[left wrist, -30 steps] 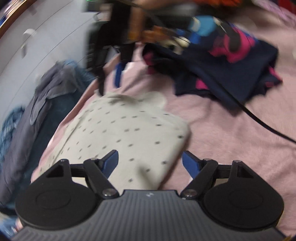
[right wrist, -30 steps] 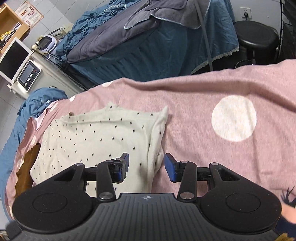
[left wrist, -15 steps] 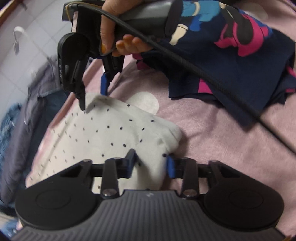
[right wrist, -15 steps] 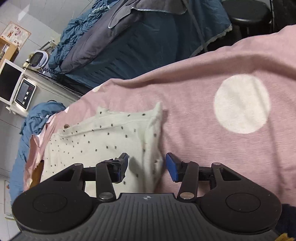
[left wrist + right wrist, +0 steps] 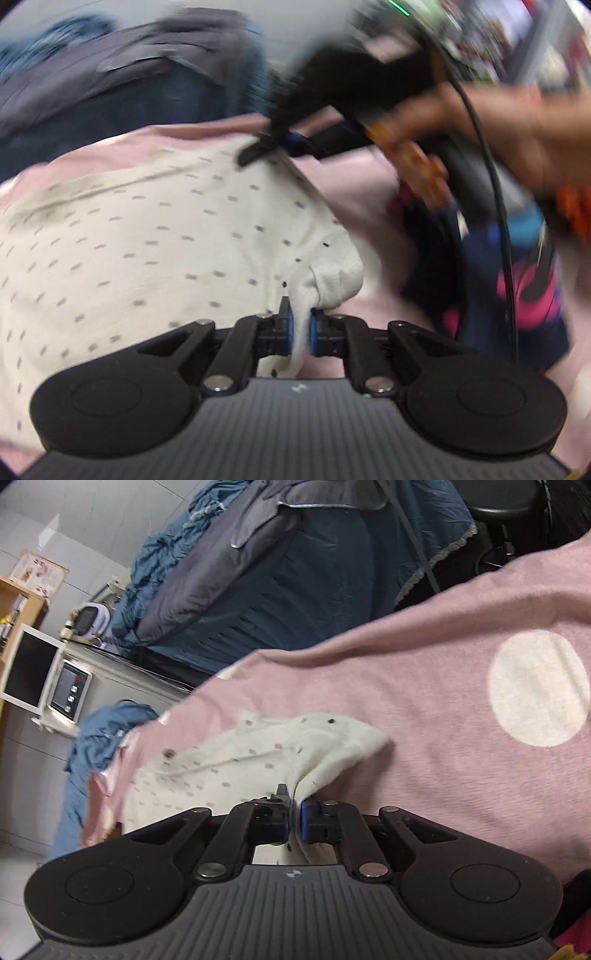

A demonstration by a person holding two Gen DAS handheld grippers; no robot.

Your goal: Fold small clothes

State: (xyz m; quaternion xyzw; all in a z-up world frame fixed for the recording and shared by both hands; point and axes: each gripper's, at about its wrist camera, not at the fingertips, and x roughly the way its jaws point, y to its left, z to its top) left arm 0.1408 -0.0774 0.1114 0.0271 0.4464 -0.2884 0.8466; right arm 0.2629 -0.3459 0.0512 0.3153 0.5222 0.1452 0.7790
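The cream dotted garment (image 5: pixel 155 240) lies on the pink blanket (image 5: pixel 424 686), and both tongs grasp it at one edge. The left tongs (image 5: pixel 300 332) are clenched on a bunched corner of the garment, a fold of cream cloth squeezed between the blue pads (image 5: pixel 288 328) and puffing out just beyond them. The right tongs (image 5: pixel 294 818) are likewise clamped on another corner of the garment, the fabric pulled into a ridge that rises from the blanket toward the pads. In the left wrist view, the right tongs appear blurred at the far edge of the garment, held by the person's hand (image 5: pixel 454 122), with a black cable (image 5: pixel 495 192) trailing past. To the right of the garment in that view sits a dark navy piece of clothing (image 5: pixel 517 295) with pink print, also on the blanket. Beyond the garment in the right wrist view, a white circle (image 5: pixel 537 688) marks the blanket, and a blue-grey covered bed (image 5: pixel 295 572) stands behind it.
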